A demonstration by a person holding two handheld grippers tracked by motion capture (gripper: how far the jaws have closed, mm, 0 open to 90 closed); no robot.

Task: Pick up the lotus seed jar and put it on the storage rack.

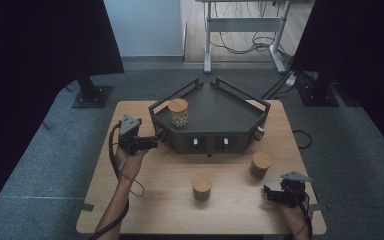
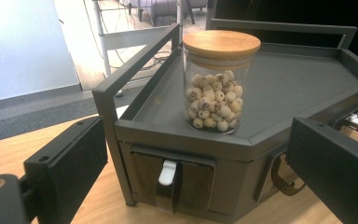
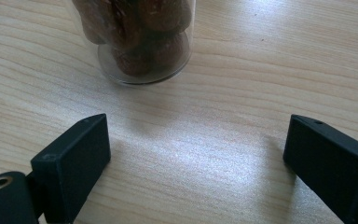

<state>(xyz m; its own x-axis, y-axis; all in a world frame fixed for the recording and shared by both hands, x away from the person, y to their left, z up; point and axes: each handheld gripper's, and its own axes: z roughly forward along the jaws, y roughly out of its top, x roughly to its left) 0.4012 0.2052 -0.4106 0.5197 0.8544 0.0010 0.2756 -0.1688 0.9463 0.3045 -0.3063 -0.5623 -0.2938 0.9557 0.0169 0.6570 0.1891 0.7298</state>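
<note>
Standing on the left part of the dark tray's (image 1: 230, 107) deck, near its front edge, a glass jar of pale round seeds (image 2: 214, 100) with a wooden lid (image 2: 221, 43) was faced by the left gripper (image 1: 152, 142), whose jaws were spread wide and empty. The right gripper (image 1: 272, 196), likewise spread, was pointed at a jar of dark nuts (image 3: 137, 35) on the wooden table (image 1: 155, 200). Smooth, rigid, breakable glass was judged slippery and moderately heavy; a grip across the body, below the loose-looking lid, was thought safest.
</note>
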